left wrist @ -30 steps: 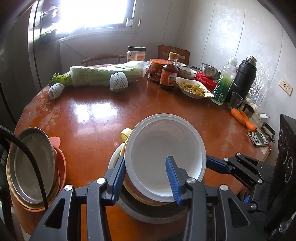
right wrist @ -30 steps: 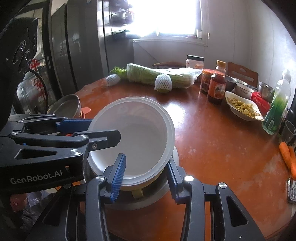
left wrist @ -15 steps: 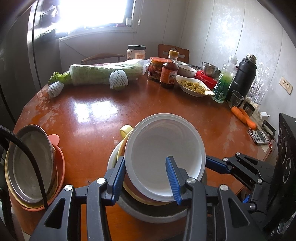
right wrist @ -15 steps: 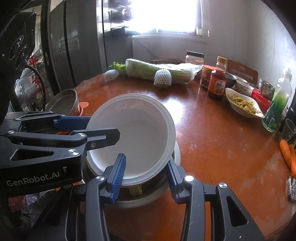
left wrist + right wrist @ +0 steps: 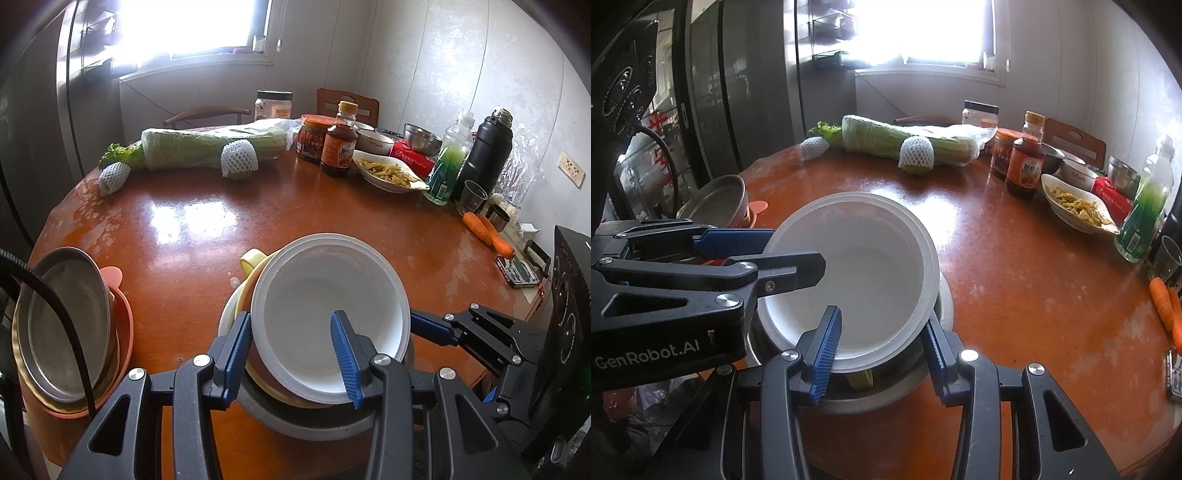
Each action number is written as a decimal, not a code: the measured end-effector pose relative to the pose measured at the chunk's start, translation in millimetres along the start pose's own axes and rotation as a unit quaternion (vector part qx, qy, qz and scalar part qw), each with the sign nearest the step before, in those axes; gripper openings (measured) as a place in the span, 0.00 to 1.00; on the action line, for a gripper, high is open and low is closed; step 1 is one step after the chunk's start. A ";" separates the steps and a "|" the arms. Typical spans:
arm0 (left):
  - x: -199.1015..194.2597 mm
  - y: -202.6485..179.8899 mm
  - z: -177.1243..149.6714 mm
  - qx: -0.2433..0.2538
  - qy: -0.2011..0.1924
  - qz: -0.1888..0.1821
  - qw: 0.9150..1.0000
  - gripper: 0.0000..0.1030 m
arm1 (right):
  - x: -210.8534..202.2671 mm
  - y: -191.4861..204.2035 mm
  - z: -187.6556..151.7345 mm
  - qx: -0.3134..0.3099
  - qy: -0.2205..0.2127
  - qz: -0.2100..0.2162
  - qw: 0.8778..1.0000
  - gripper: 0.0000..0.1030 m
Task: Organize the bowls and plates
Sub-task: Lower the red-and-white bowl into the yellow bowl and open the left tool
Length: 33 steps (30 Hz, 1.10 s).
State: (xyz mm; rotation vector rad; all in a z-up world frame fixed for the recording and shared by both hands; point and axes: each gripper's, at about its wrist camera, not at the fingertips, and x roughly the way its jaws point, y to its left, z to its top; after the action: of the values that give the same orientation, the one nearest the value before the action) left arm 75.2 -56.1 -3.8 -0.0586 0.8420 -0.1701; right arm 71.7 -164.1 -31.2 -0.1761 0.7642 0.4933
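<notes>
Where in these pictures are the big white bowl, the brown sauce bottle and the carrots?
white bowl [image 5: 325, 295], left wrist view, on its inner floor.
sauce bottle [image 5: 338, 149], left wrist view, on its orange label.
carrots [image 5: 484, 228], left wrist view, on the middle of the orange roots.

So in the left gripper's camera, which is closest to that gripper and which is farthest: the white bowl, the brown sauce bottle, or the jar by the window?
From the left gripper:
1. White bowl, right at the fingers, one finger inside it.
2. Brown sauce bottle, across the table, slightly right.
3. Jar, farthest, at the table's back edge near the window.
</notes>
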 end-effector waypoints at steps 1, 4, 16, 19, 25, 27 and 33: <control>0.2 -0.1 0.2 0.001 0.000 0.000 1.000 0.43 | 0.2 -0.1 -0.3 0.000 0.001 0.000 1.000 0.44; 0.1 -0.4 0.2 0.000 0.000 0.000 1.000 0.43 | 1.0 -0.3 -0.8 0.001 0.003 0.000 1.000 0.44; -7.0 5.4 -1.6 -0.001 -0.005 0.018 1.000 0.44 | -0.5 0.0 -1.6 0.000 0.003 -0.007 1.000 0.57; -10.6 8.3 -1.3 -0.006 -0.009 0.019 1.000 0.45 | -2.7 -2.6 -0.8 0.004 0.000 -0.010 1.000 0.57; -13.9 16.1 -1.0 -0.014 -0.012 0.020 1.000 0.51 | -8.9 -9.6 0.5 0.014 -0.005 -0.019 1.000 0.62; -13.5 18.7 -1.6 -0.017 -0.010 0.021 1.000 0.53 | -10.5 -11.5 1.0 0.017 -0.007 -0.022 1.000 0.63; -6.8 23.9 -4.9 -0.022 0.001 0.021 1.000 0.57 | -10.0 -18.9 0.9 0.032 -0.003 -0.028 0.999 0.68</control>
State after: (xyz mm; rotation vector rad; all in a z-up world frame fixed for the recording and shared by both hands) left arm 70.0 -31.4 -4.9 -0.0816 0.8485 -0.1127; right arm 75.3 -184.0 -24.0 -0.1370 0.7649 0.4151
